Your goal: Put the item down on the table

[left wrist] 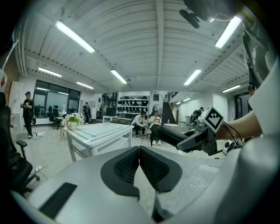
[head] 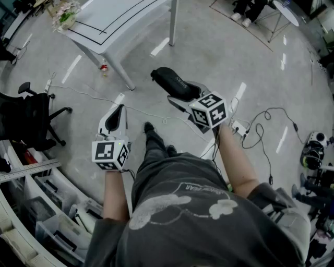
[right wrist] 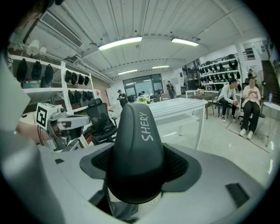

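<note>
I count two grippers, the left gripper [left wrist: 139,151] and the right gripper [right wrist: 139,166]. Between the right fingers there is one black case [right wrist: 136,144]. Beyond the fingers stands one white counter [head: 125,21], carrying one bunch of flowers [head: 63,14]. One black office chair [head: 31,120] is beside the left fingers. Far past the right fingers sit two people [right wrist: 227,98].

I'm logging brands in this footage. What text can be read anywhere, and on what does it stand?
"SHERY": white letters on the black case held by the right gripper.
Small print on the person's grey shirt: too blurred to read.
No other readable text.
</note>
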Action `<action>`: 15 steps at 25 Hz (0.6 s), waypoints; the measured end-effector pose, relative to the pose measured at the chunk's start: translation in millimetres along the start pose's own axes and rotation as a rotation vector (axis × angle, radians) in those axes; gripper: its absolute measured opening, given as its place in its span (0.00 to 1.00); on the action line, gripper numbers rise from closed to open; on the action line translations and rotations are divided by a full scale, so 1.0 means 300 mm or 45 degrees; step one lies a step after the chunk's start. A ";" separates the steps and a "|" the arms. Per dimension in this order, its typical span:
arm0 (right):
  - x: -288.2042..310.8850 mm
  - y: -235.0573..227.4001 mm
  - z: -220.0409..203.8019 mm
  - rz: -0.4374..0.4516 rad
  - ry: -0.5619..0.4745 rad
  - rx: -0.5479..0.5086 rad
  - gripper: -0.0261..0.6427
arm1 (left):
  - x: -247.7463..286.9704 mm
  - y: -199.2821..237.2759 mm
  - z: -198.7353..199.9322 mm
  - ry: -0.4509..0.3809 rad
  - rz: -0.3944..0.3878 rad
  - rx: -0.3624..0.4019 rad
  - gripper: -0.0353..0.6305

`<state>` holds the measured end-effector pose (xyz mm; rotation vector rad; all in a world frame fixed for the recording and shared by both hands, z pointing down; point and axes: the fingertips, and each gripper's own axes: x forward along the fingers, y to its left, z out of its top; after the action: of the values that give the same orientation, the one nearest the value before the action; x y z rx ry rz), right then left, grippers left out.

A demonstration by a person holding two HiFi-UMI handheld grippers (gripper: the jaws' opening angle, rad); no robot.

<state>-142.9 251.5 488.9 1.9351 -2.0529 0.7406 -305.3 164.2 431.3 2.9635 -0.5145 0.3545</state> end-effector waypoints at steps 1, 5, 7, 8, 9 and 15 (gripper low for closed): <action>-0.005 -0.004 -0.004 -0.001 0.000 0.002 0.53 | -0.001 -0.004 0.001 -0.001 0.001 0.001 0.06; -0.022 -0.024 -0.020 -0.008 0.007 0.009 0.53 | 0.004 -0.019 -0.003 0.003 0.004 0.002 0.06; -0.029 -0.034 -0.026 -0.007 0.009 0.010 0.53 | 0.012 -0.025 -0.007 0.007 0.003 0.004 0.06; -0.032 -0.039 -0.028 -0.008 0.010 0.008 0.53 | 0.016 -0.028 -0.009 0.009 0.003 0.004 0.06; -0.035 -0.044 -0.028 -0.009 0.011 0.006 0.53 | 0.021 -0.032 -0.012 0.012 0.001 0.003 0.06; -0.053 -0.082 -0.011 -0.028 -0.012 -0.024 0.53 | 0.053 -0.054 -0.035 0.041 -0.026 -0.005 0.06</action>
<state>-117.7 266.8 489.0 1.9513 -2.0336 0.7066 -287.3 175.8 444.3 2.9518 -0.4801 0.3975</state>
